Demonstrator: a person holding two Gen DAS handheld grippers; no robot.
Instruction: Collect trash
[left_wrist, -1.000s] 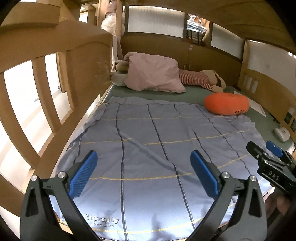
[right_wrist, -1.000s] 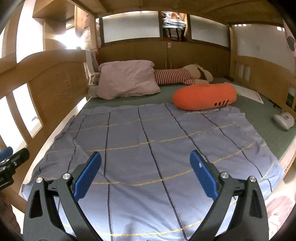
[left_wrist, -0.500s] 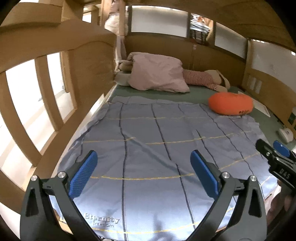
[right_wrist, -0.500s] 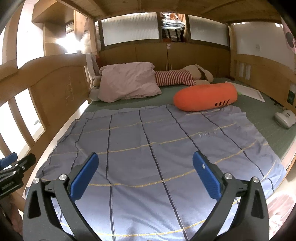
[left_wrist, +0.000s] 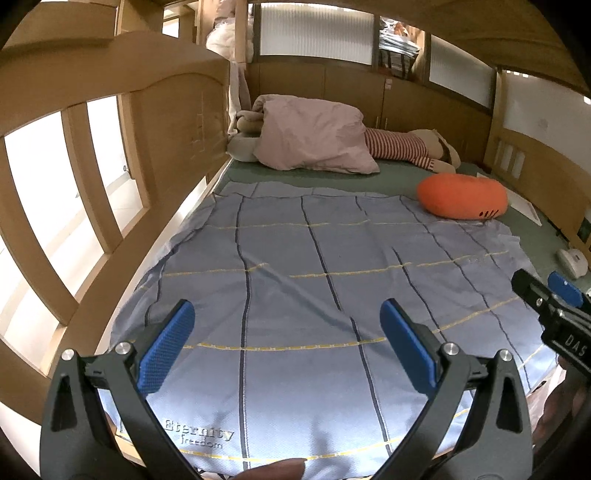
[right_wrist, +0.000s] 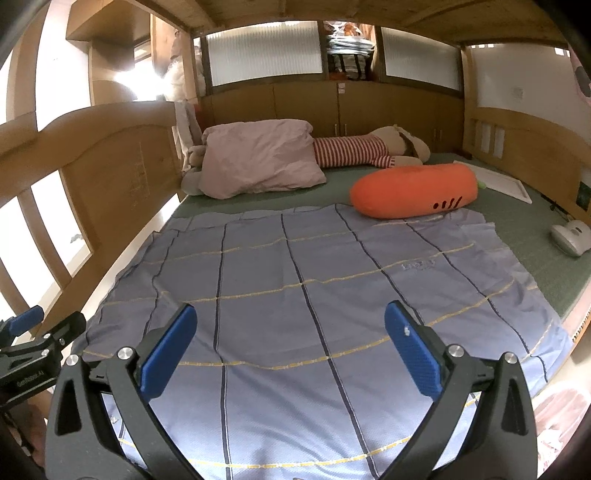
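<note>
trash: not identifiable | white handheld device (right_wrist: 570, 236): lying on green mat (right_wrist: 539, 266), right edge

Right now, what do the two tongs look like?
The left tongs and right tongs match: black skeletal arms with triangular cutouts, silver screws, and textured blue pads. Side-on, the right body reads "DAS" and the left "GenRobot.AI". No cables or sleeves visible.

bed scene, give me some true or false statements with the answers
1. The orange carrot-shaped plush lies partly on the blue checked blanket. True.
2. The left hand-held gripper is shut on a wrapper. False: it is open and holds nothing.
3. The pink pillow lies in front of a striped plush doll. True.
4. The right hand-held gripper is shut. False: it is open.
5. The white handheld device sits on the blanket. False: it sits on the green mattress.
</note>
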